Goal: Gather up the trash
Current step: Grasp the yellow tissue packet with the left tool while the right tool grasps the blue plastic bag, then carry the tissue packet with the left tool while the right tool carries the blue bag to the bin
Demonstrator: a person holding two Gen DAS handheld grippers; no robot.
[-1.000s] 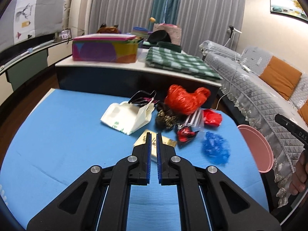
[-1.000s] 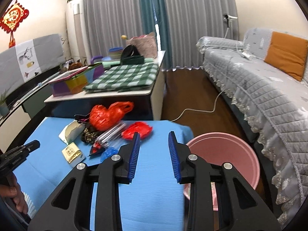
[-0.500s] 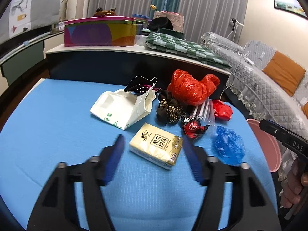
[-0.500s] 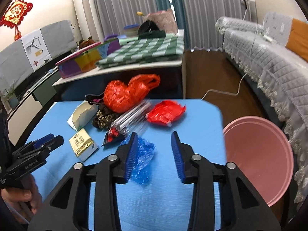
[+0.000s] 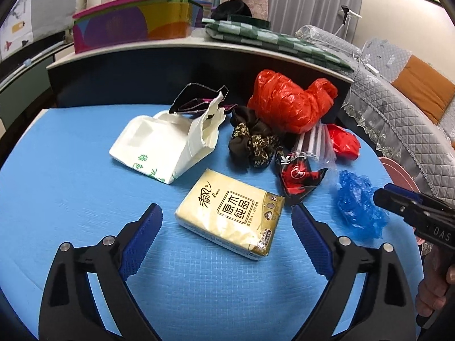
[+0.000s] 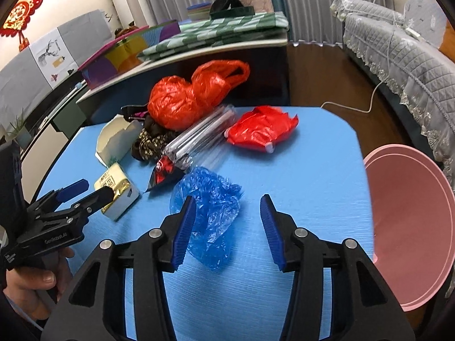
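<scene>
You are at the reach-in stage, nothing picked up yet. Nearest in the left wrist view, your left gripper (image 5: 226, 216) fills the lower frame, angled down at the blue tabletop (image 5: 71, 176), jaws opening and already very wide, nothing clamped; the yellow tissue pack (image 5: 231, 213) lies flat at centre frame between the two fingertips, with clear table showing on either side of it. In the right wrist view your right gripper (image 6: 227, 221) sits in the lower centre, also tilted down, jaws opening and roughly half spread, empty; the crumpled blue plastic bag (image 6: 212, 210) lies just ahead, overlapping the left finger (image 6: 184, 227) in the picture, off centre of the gap. Whether that pad brushes the film I cannot tell. My reading: the left needs only to settle lower and close across the pack's short sides; the right wants a shift toward the left of its frame so the bag sits mid-gap before closing, since thin film slips out of a partial bite. The pink bin (image 6: 409, 221) waits at the right edge, beside the table and lower. Farther back, mid-frame: the black-and-red wrapper (image 5: 298, 176), white carton (image 5: 159, 147), dark patterned cloth (image 5: 250, 142), small red bag (image 6: 261, 128), and large orange-red bag (image 5: 287, 105) at the table's far edge.
</scene>
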